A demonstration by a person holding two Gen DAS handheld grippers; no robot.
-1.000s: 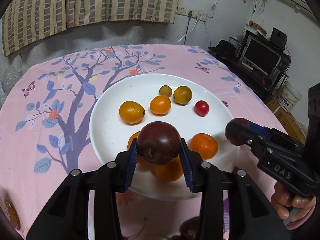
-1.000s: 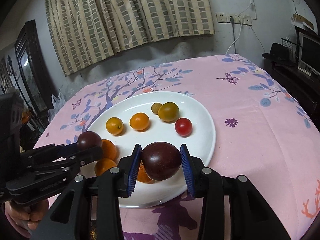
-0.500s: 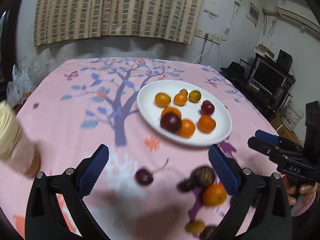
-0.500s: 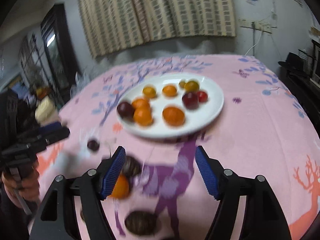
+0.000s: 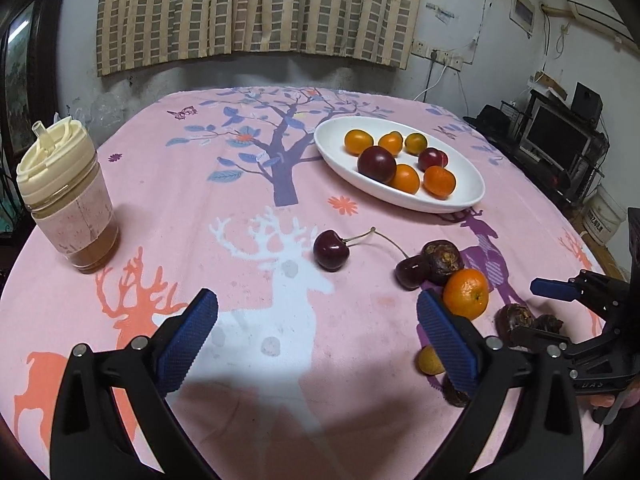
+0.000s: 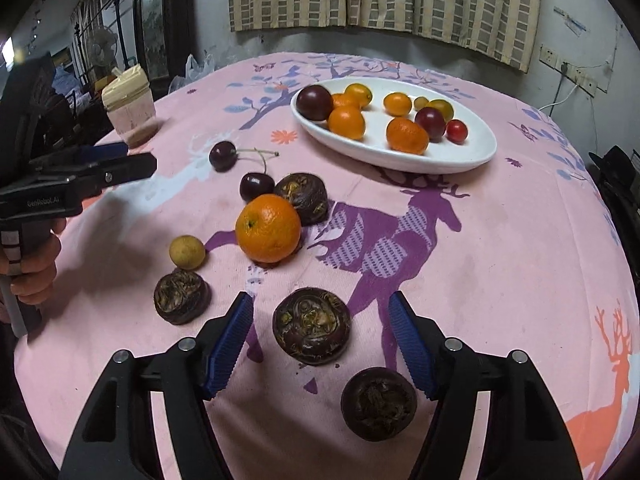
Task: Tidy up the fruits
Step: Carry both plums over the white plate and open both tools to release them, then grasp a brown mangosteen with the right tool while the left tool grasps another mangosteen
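Note:
A white plate [image 5: 400, 200] [image 6: 400, 160] at the back holds small oranges, tomatoes and two dark plums [image 5: 377, 164] [image 6: 430, 123]. Loose fruit lies nearer on the pink cloth: an orange [image 6: 268, 227] [image 5: 466, 293], two cherries [image 5: 329, 250] [image 6: 256, 186], a small yellow fruit [image 6: 187, 252] and several dark brown water chestnuts [image 6: 182, 296]. My left gripper [image 5: 316, 304] is wide open over bare cloth, short of the left cherry. My right gripper [image 6: 320, 300] has its jaws closing around one water chestnut [image 6: 312, 326], which rests on the cloth with neither pad touching it.
A cup with a cream lid [image 5: 66, 196] [image 6: 128, 108] stands at the table's left side. Another water chestnut [image 6: 378, 402] lies just under my right finger. A monitor on shelving [image 5: 560, 140] is beyond the table's right edge. A hand [image 6: 32, 272] holds the left gripper's handle.
Both grippers were shut on dark plums over the plate. Those plums now lie on the plate, both grippers stand open, and both have pulled back to the loose fruit near the table's front.

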